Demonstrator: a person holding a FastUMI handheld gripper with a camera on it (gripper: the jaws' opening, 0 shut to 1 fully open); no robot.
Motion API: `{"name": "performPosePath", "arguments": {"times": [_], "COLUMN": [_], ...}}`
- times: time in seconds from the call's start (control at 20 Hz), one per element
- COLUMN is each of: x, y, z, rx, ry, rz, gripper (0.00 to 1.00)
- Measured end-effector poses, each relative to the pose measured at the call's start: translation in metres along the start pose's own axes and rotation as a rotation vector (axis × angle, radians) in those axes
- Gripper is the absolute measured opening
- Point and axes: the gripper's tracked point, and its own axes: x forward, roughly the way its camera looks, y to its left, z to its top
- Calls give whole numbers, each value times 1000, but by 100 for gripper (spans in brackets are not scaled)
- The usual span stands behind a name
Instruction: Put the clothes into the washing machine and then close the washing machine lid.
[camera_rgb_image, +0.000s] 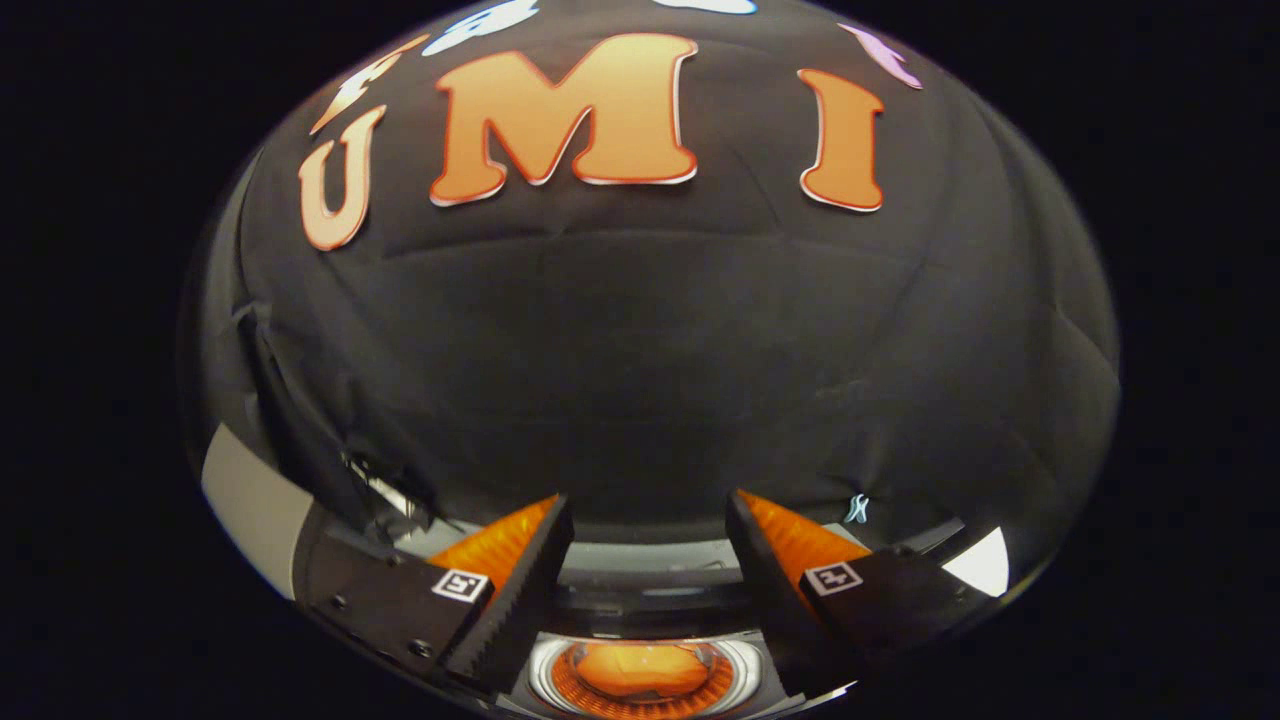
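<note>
A: Black cloth wall (640, 350) straight ahead, well beyond the washing machine (650, 575). Creased, hanging loose off to the left of the machine.

B: Washing machine itself?

A: Below the wall, low between the fingers. Grey top edge running across behind the drum opening. Lid position: cannot tell.

B: Drum?

A: Round drum opening (560, 675) at the near side of the machine, pale ring around it, ribbed inside.

B: Clothes?

A: Orange clothes (640, 670) lying inside the drum, bunched up, down in the middle of the machine's opening.

B: Gripper?

A: Gripper (648, 520) spread wide, nothing pinched. Hanging above the machine, one finger either side of the drum opening, tips pointing toward the wall. Not touching the clothes or the machine. Toothed inner faces visible on both fingers (520, 585).

B: Anything smaller?

A: Square printed marker (461, 585) on the left finger, another on the right. Small pale blue scrap (857, 508) on the wall, just beyond the machine's right side.
</note>
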Motion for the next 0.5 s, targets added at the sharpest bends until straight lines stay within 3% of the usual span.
{"name": "performPosePath", "arguments": {"times": [0.5], "x": [-25], "y": [2], "z": [-19], "rx": [34], "ry": [-37], "rz": [-5], "gripper": [95]}}
